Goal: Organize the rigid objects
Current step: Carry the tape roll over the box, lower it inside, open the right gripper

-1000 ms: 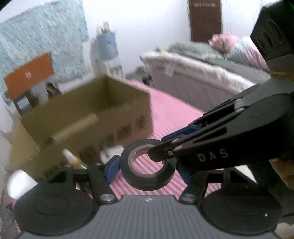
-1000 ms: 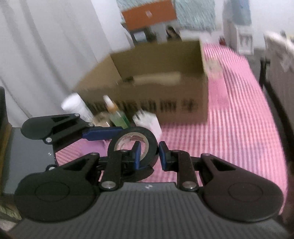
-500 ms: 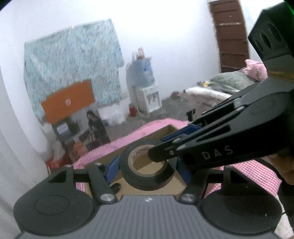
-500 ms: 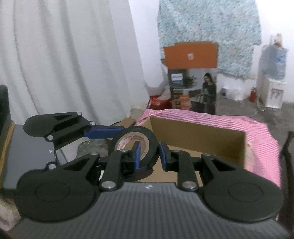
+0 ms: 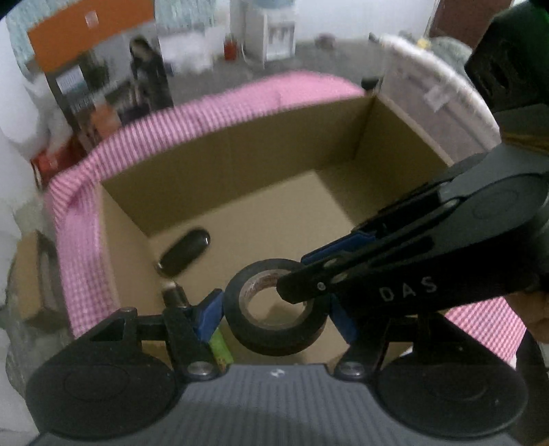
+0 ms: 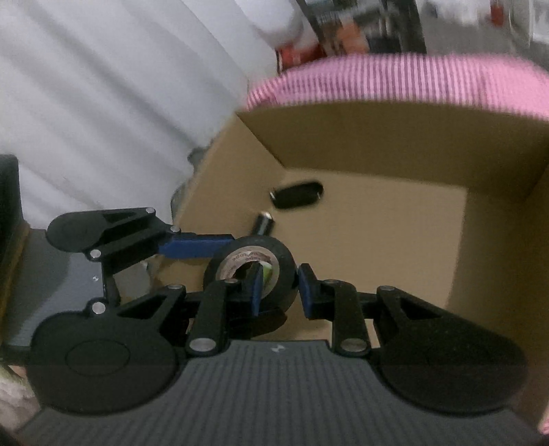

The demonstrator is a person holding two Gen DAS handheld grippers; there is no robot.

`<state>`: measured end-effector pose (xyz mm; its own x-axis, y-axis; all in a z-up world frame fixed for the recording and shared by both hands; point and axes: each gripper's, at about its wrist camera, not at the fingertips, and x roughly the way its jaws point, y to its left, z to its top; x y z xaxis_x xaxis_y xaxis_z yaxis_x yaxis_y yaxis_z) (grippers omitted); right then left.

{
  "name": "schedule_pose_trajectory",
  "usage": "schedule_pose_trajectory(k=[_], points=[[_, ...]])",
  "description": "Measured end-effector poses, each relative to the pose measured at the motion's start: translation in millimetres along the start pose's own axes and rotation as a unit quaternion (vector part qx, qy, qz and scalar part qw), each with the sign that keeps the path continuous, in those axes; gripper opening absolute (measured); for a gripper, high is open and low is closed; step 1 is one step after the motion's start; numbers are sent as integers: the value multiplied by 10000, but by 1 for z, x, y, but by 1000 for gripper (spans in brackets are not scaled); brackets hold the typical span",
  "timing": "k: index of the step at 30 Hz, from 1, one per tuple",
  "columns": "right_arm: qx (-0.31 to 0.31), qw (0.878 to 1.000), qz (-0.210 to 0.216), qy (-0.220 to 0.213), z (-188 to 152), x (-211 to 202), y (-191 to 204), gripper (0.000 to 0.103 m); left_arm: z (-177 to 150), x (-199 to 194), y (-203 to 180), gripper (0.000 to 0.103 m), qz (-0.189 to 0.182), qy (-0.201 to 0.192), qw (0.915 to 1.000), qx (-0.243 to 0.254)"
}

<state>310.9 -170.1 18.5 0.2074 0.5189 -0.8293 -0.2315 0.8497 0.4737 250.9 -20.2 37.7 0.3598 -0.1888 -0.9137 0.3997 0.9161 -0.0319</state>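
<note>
A black roll of electrical tape hangs over the open cardboard box. My right gripper is shut on the roll's wall, one finger through its hole; it enters the left wrist view from the right. My left gripper clasps the roll from both outer sides, its blue pads against it. In the box lie a black oblong object, a small dark cylinder and a green item.
The box stands on a table with a pink checked cloth. White curtains hang at the left. A bed and a water dispenser are beyond the table.
Both grippers, still holding the tape roll together, have tilted down from looking across the room to looking into the box; the roll now hangs above the box floor.
</note>
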Motion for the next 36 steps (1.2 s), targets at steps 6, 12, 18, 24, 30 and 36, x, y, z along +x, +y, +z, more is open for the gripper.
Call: schedule_pose_trajectory(k=[6,12,18,24,30,36], points=[[200,9979,80,614,-3,35,-13,23,4,29,10,68,-75,648,9979,-53],[372,9942,208,987,-1,58,-24,23,6,40,18,68,-124,1031,9945,-163],[403,9919,218,1182,3,75,-30,23,9,42,16,67,-170,1097,9937,-180],[455,9919,227,1161,2,77,-31,23,11,37,11,68,-48,998,9949,-101],[420,9964,388,624,0,43,-24,32,12,12,8,74,83,606,9981,-60],[418,9965,464,-562,-20,-34,-15,41,8,-40,2,82,187,-144,9997,-16]])
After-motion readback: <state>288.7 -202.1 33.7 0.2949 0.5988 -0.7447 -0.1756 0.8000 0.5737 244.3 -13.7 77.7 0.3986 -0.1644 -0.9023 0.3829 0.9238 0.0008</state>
